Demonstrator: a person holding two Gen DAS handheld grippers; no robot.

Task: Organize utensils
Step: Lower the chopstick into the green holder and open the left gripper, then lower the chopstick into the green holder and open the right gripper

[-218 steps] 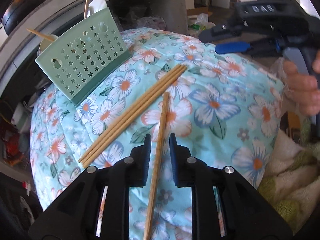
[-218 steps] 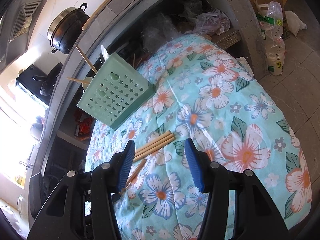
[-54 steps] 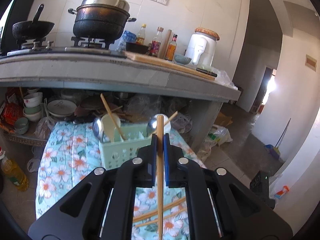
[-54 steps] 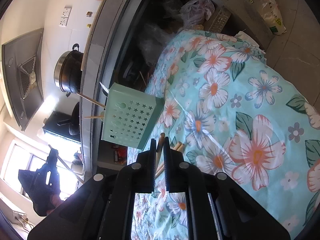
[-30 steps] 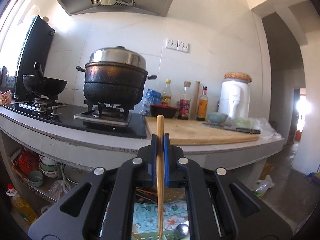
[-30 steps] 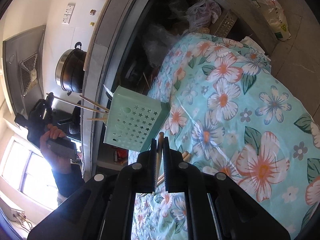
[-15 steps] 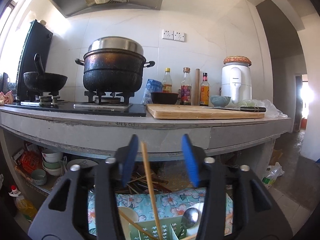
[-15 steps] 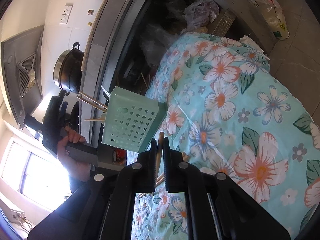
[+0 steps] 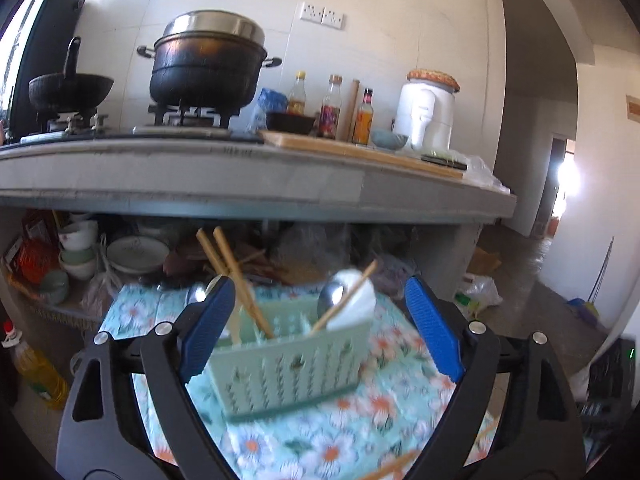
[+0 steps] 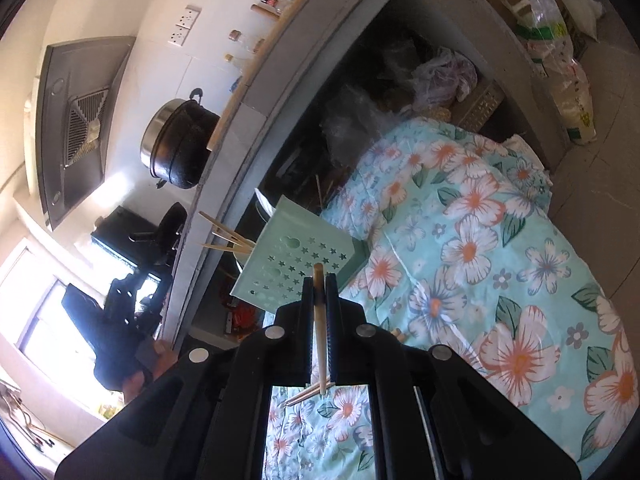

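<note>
A mint green utensil caddy [image 9: 288,364] stands on the floral cloth [image 9: 320,440]. It holds two leaning chopsticks [image 9: 228,264], another chopstick [image 9: 348,292], a metal spoon [image 9: 332,300] and a white spoon [image 9: 356,300]. My left gripper [image 9: 320,320] hovers in front of the caddy; its jaws are opening and nothing is gripped between the blue pads [image 9: 204,324]. My right gripper [image 10: 319,284] is shut on a single chopstick [image 10: 320,328], held above the cloth [image 10: 480,260] just before the caddy [image 10: 296,260]. Loose chopsticks [image 10: 308,394] lie on the cloth beneath it.
A grey counter [image 9: 240,184] with a black pot [image 9: 208,64], bottles and a cutting board overhangs the far side. Bowls and plates [image 9: 136,252] fill the shelf under it. An oil bottle [image 9: 36,372] stands at the left, bags [image 10: 568,80] on the floor.
My left gripper opened and let its chopstick go into the caddy, then sank toward the caddy. My right gripper rose a little and rolled, chopstick still in it.
</note>
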